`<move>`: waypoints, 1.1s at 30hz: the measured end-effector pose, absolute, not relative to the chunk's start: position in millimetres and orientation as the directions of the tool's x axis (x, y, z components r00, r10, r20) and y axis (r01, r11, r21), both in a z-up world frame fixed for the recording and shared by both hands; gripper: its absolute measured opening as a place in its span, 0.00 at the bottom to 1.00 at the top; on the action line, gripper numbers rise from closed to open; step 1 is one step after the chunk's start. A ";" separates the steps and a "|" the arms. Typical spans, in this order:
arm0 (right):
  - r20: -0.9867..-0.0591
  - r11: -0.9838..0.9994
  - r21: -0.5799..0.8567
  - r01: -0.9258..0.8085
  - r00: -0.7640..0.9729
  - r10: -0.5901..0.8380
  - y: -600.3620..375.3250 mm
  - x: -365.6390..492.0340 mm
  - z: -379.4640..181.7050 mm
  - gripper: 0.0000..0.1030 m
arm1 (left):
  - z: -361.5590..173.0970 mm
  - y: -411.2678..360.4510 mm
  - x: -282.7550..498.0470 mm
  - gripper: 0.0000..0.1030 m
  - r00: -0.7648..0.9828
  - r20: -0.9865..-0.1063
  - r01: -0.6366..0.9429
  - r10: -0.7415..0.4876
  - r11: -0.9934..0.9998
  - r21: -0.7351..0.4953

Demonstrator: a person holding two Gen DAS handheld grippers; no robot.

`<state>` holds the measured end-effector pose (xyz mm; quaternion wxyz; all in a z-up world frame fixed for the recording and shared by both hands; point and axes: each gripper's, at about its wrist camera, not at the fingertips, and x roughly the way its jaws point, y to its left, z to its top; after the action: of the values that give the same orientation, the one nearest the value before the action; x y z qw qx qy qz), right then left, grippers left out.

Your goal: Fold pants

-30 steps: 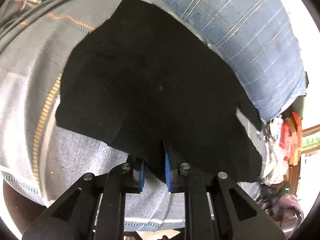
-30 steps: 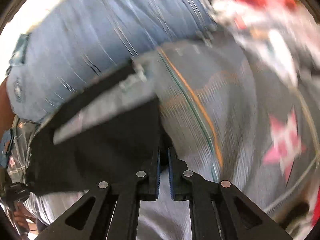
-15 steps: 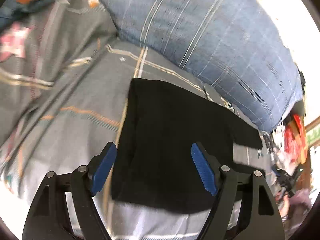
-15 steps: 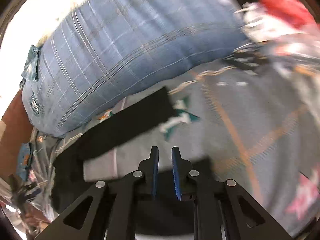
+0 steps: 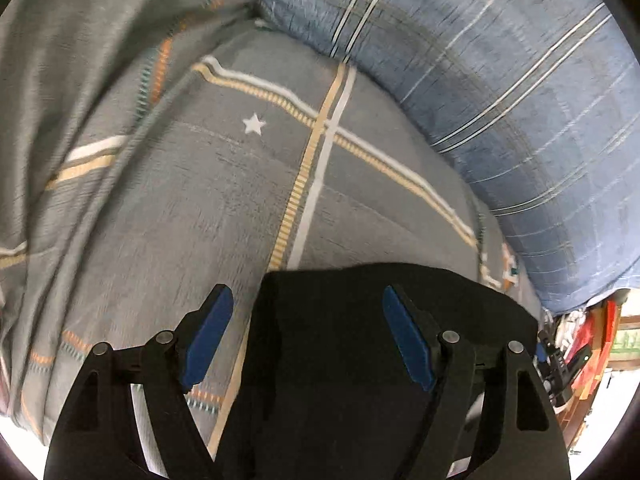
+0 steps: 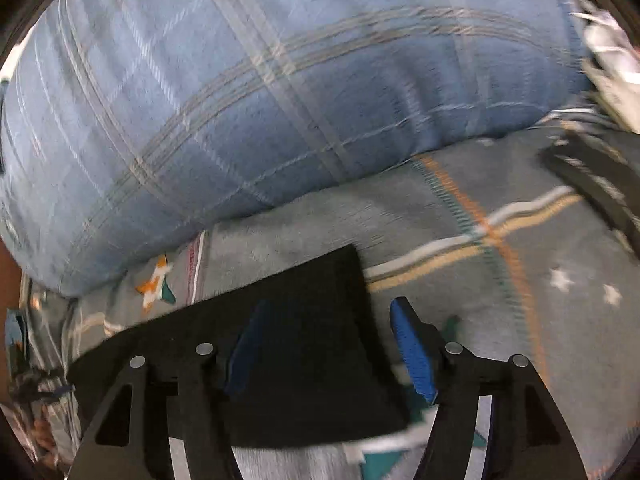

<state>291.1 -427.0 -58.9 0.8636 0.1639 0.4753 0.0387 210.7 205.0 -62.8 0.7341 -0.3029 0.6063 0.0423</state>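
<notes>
While the black pants (image 5: pixel 360 360) lie folded flat on the grey bed cover (image 5: pixel 200 200), left gripper (image 5: pixel 308 340) and right gripper (image 6: pixel 332 344) hover with jaws spread, grasping nothing.

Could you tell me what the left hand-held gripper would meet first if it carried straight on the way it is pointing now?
Most likely the grey patterned bedspread: the open left hand-held gripper points past the far edge of the black pants lying beneath it. The blue plaid pillow lies farther back, though depth is uncertain.

Right gripper (image 6: pixel 334 344), fingers spread, hovers over folded black pants (image 6: pixel 304 300).
</notes>
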 end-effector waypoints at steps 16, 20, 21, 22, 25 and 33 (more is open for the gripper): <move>-0.630 0.999 0.030 -0.031 0.775 0.043 -405.9 177.1 3.3 0.06 | 27.3 125.1 146.1 0.15 0.556 -0.830 -0.164 -0.045 0.973 -0.162; -0.589 0.997 0.070 -0.018 0.806 0.056 -420.4 112.0 -3.7 0.06 | 32.6 133.0 93.5 0.15 0.593 -0.798 -0.153 -0.103 0.959 -0.237; -0.584 0.997 0.080 -0.014 0.809 0.058 -422.6 97.7 -8.6 0.06 | 24.8 136.9 83.3 0.15 0.585 -0.802 -0.160 -0.122 0.952 -0.262; -0.578 0.996 0.088 -0.011 0.814 0.060 -425.4 80.8 -14.7 0.06 | 18.1 138.7 76.3 0.15 0.575 -0.806 -0.167 -0.144 0.943 -0.288; -0.596 0.997 0.074 0.018 0.803 0.030 -427.1 43.0 -38.1 0.07 | -11.9 144.8 51.3 0.15 0.515 -0.839 -0.214 -0.176 0.921 -0.325; -0.707 0.986 0.096 0.137 0.707 -0.030 -449.7 -3.3 -53.3 0.10 | -20.2 168.1 11.2 0.32 0.479 -0.809 -0.255 -0.340 0.828 -0.499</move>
<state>-3.3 -449.7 -53.3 0.9211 0.0708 0.3800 -0.0453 11.2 168.1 -20.2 0.8089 -0.2919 0.5096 -0.0264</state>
